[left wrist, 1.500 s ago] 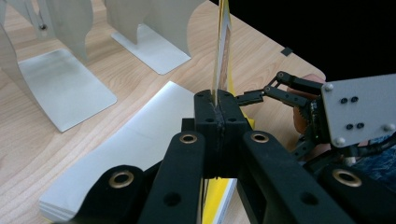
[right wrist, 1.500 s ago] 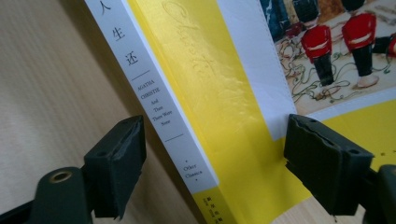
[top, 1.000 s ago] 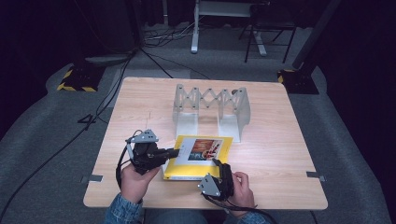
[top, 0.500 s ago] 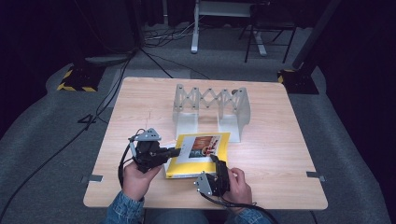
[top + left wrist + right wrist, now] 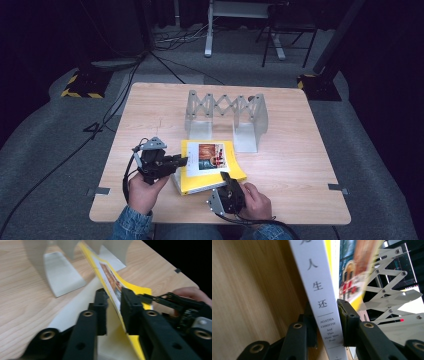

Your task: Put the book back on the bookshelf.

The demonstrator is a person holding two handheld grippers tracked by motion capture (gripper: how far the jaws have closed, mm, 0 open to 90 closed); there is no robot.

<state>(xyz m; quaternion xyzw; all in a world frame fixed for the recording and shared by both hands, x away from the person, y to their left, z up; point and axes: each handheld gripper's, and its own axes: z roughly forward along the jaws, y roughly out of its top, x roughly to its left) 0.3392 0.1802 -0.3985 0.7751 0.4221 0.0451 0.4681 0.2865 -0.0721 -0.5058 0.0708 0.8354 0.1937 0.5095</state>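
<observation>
A yellow book (image 5: 209, 156) with a picture on its cover lies on the wooden table (image 5: 300, 165), just in front of a white folding book rack (image 5: 225, 107). My left gripper (image 5: 183, 161) comes in from the book's left. In the left gripper view its jaws (image 5: 113, 293) have just been opening and stand on either side of the lifted yellow cover (image 5: 110, 280), with a gap beside it. My right gripper (image 5: 224, 177) is at the book's near edge. Its jaws (image 5: 324, 308) have just been closing and now press on the white spine (image 5: 314, 285).
The rack's scissor lattice (image 5: 387, 290) and its flat feet (image 5: 57, 277) stand right behind the book. Bare tabletop stretches to the right and far left of the rack. Cables and stand legs (image 5: 210, 45) lie on the grey floor beyond the table.
The right gripper's jaws have closed onto the book's near edge. The book has turned slightly and its left side has lifted. The left gripper has shifted a little along the cover.
</observation>
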